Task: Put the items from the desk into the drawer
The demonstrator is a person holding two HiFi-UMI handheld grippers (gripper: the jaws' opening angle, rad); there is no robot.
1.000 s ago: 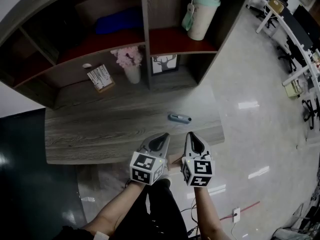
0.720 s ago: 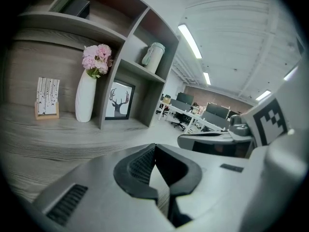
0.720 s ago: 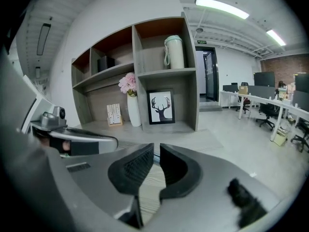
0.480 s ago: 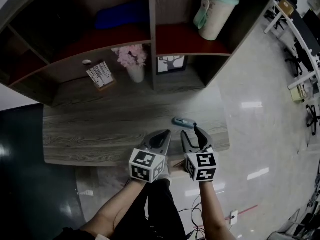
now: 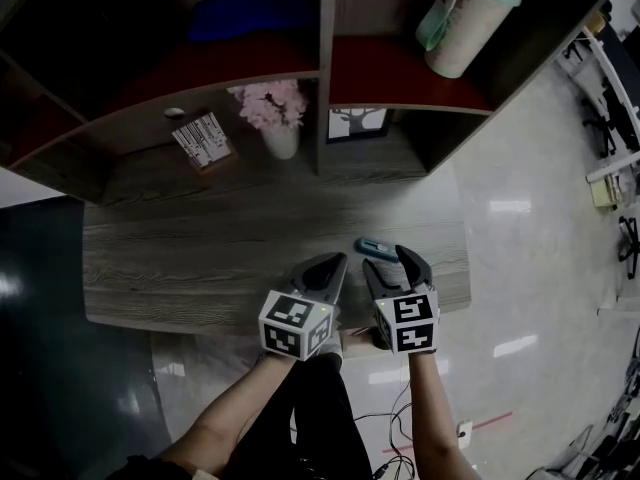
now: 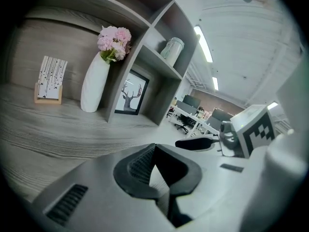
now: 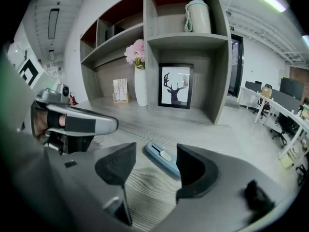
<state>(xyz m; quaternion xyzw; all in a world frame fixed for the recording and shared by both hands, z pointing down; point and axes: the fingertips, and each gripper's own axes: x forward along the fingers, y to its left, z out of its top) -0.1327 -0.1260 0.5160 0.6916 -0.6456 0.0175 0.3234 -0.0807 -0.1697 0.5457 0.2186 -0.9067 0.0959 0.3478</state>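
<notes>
Open-plan office. Rows of white desks (image 7: 270,104) with monitors (image 7: 292,87) and swivel chairs (image 7: 285,124) are seen beyond a wood-grain desk (image 5: 180,258) with shelving (image 5: 325,68). Strip lights (image 6: 203,42) are mounted overhead; the floor (image 5: 520,168) is polished.

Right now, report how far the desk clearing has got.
Done: nothing visibly stowed. In hand: the right gripper, jaws just opening, is lined up on the cutter without gripping it; the left gripper is shut, empty. Left: grasp the cutter, still on the desk, and put it in the drawer.
</notes>
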